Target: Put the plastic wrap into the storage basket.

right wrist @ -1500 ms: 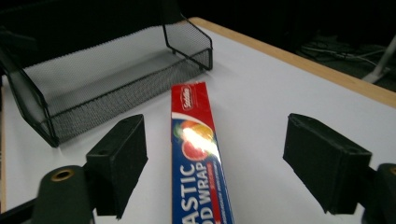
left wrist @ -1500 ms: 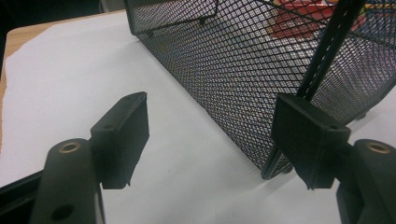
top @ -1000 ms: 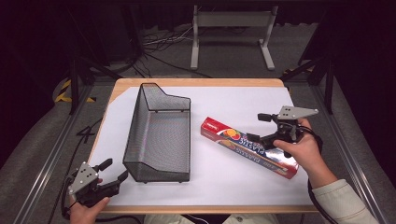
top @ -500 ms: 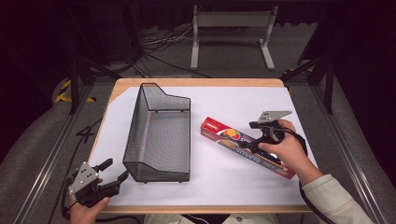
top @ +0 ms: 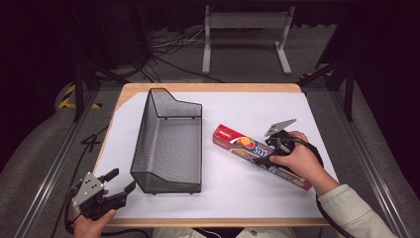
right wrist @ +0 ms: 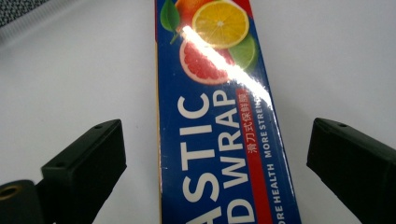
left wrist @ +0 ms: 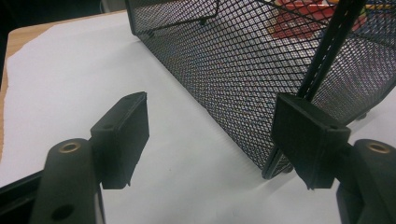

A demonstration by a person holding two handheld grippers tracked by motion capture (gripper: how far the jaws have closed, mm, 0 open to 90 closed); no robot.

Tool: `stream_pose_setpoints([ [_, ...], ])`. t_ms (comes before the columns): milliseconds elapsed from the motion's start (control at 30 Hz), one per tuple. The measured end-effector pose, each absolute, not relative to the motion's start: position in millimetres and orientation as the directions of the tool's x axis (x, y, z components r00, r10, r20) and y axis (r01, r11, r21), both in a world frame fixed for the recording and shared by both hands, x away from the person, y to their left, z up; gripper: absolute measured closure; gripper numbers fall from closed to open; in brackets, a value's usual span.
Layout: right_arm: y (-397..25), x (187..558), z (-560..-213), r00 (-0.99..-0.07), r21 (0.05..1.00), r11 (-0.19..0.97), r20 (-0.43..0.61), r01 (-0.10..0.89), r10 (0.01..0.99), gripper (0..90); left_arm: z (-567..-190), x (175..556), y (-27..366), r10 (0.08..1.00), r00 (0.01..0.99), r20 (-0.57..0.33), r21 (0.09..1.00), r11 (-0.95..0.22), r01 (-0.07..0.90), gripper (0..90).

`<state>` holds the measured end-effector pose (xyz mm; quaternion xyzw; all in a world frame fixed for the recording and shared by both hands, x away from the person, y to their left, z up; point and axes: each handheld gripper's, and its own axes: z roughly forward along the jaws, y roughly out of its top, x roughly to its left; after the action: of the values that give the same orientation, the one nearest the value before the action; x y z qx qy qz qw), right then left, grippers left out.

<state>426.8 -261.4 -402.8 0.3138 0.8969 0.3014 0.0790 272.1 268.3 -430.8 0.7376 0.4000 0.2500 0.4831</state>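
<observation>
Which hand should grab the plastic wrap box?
Right. The right gripper hangs open right over the plastic wrap box, jaws on either side. The left gripper waits by the mesh basket.

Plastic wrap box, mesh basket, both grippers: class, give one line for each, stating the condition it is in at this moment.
Plastic wrap box: lying flat on the white sheet, printed face up, not gripped.
Mesh basket: upright, open top, nothing inside.
Right gripper: open, jaws either side of the box, not touching it.
Left gripper: open, holding nothing, by the basket's near corner.
</observation>
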Motion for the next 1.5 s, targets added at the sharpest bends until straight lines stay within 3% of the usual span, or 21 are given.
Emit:
stream_pose_setpoints([
  [333,-254.8,427.4,-409.2,-0.81,0.498,0.697,0.017,0.515,0.586,15.6,-431.0,272.0,268.8,0.833,0.553,-0.018,0.913,-0.212,0.348,28.6],
  [433,-253.2,428.0,-410.4,-0.817,0.477,0.714,0.013,0.512,0.577,22.9,-431.0,272.1,268.8,0.833,0.553,-0.019,0.914,-0.21,0.348,28.6],
  [500,-252.7,428.1,-411.6,-0.821,0.453,0.733,-0.004,0.508,0.571,33.9,-431.0,272.0,268.8,0.833,0.553,-0.019,0.914,-0.21,0.348,28.5],
  [600,-254.3,428.6,-411.3,-0.827,0.452,0.742,-0.017,0.494,0.562,37.8,-431.1,272.0,269.0,0.833,0.552,-0.021,0.913,-0.209,0.349,28.5],
  [1167,-253.9,425.1,-408.3,-0.826,0.465,0.741,-0.037,0.483,0.562,40.3,-430.8,271.8,270.0,0.838,0.545,-0.02,0.915,-0.204,0.348,28.4],
  [1500,-259.9,417.5,-371.1,-0.805,0.544,0.683,-0.026,0.486,0.593,40.3,-430.5,271.7,270.0,0.84,0.542,-0.022,0.917,-0.198,0.345,28.5],
])
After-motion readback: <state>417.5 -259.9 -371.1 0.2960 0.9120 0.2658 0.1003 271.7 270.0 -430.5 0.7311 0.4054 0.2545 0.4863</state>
